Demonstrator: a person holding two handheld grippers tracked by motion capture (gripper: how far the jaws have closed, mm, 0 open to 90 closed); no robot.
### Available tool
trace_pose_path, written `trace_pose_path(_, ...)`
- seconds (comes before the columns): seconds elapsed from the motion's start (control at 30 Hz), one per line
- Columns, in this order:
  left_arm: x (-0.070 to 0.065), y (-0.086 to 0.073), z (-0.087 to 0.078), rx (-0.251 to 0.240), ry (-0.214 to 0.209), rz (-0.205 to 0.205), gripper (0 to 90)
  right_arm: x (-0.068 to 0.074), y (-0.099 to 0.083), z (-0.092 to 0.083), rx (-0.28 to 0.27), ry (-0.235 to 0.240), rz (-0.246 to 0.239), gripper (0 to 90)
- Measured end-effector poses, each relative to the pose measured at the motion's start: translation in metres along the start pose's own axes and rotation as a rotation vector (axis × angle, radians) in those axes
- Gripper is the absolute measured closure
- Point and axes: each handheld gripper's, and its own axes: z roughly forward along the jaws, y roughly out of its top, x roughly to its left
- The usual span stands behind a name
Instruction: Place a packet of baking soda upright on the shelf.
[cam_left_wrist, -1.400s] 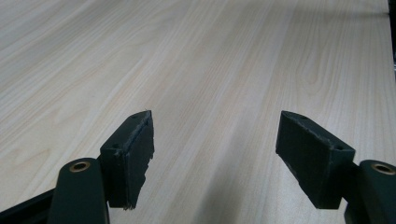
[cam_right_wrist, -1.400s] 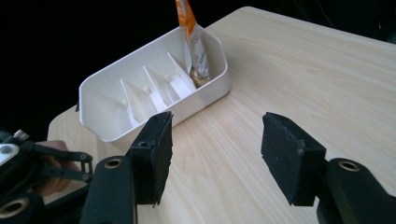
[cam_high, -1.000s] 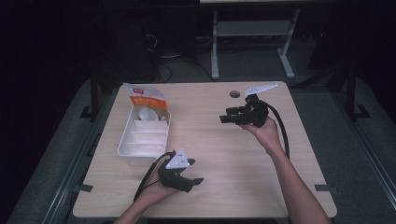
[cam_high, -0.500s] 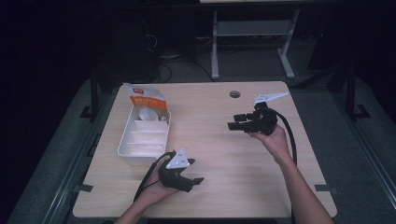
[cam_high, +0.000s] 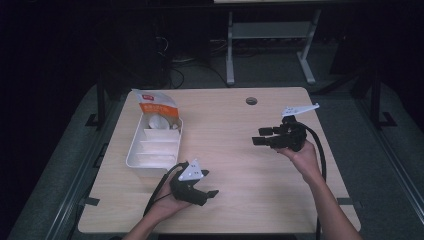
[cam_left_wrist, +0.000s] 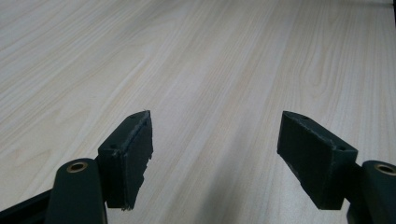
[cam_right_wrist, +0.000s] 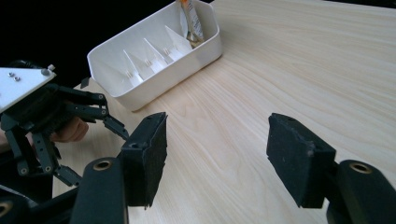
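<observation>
High view shows no obvious job in hand, so the likeliest object is the white divided tray (cam_high: 154, 146) near the table's (cam_high: 240, 200) left edge, a packet (cam_high: 156, 106) propped in its far compartment, the nearer ones seemingly bare. Left gripper (cam_high: 196, 192) rests low by the near edge, jaws spread, empty. Right gripper (cam_high: 267, 136) hovers toward the right edge, likewise unclenched, apparently waiting.

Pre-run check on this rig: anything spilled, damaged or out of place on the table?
Nothing spilled or broken. One oddity: an orange-and-white packet stands in the far compartment of the white divided tray, sticking up above its rim; the other compartments look empty. Left gripper and right gripper are both open, holding nothing.
</observation>
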Motion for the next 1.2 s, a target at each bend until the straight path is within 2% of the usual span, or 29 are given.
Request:
trace_pose_path(0.37,0.001,0.000,-0.001,-0.006,0.002,-0.008,25.6,0.004,-0.021,-0.018,-0.004,-0.008,0.008,37.0)
trace_pose_path(0.77,0.002,0.000,-0.002,-0.013,0.005,-0.015,25.4,0.006,-0.037,-0.027,0.005,-0.014,0.027,36.3)
trace_pose_path(1.2,0.003,0.000,-0.004,-0.019,0.008,-0.023,25.4,0.012,-0.058,-0.043,-0.010,-0.026,0.039,36.3)
